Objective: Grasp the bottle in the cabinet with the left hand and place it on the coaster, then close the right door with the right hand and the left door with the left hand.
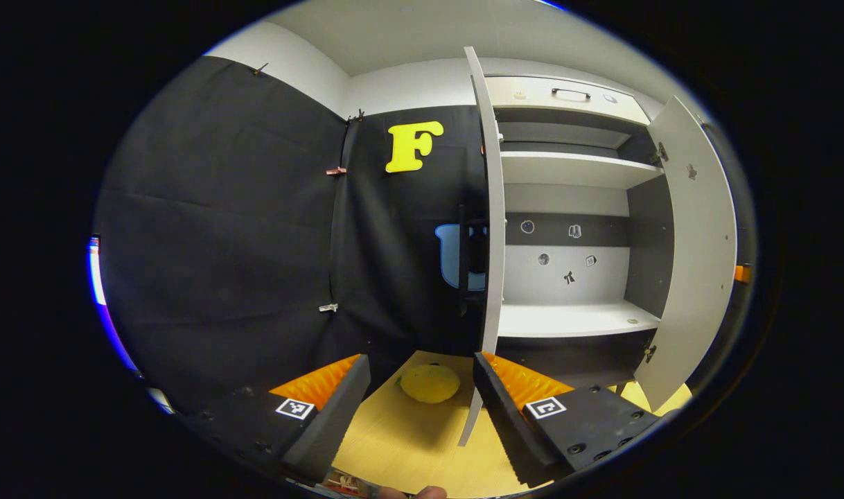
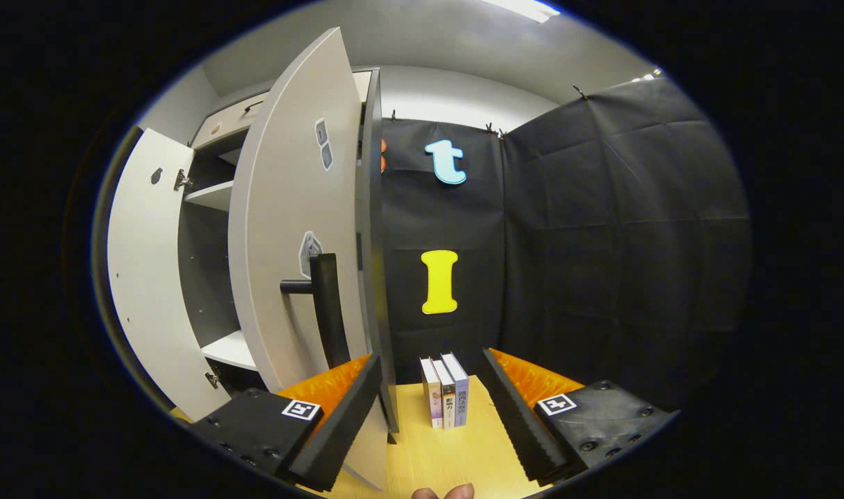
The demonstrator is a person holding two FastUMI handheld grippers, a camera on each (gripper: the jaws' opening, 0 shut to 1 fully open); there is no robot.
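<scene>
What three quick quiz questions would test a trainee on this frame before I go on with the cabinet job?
1. True or false: both cabinet doors stand open.
2. What stands upright on the table ahead of the right gripper? A) three books B) a bottle C) a mug
3. In the left gripper view, what lies on the table between the left gripper's fingers?

Key
1. True: the left door and the right door are both swung out from the cabinet.
2. A: three books.
3. A round yellow object, possibly the coaster.
</scene>
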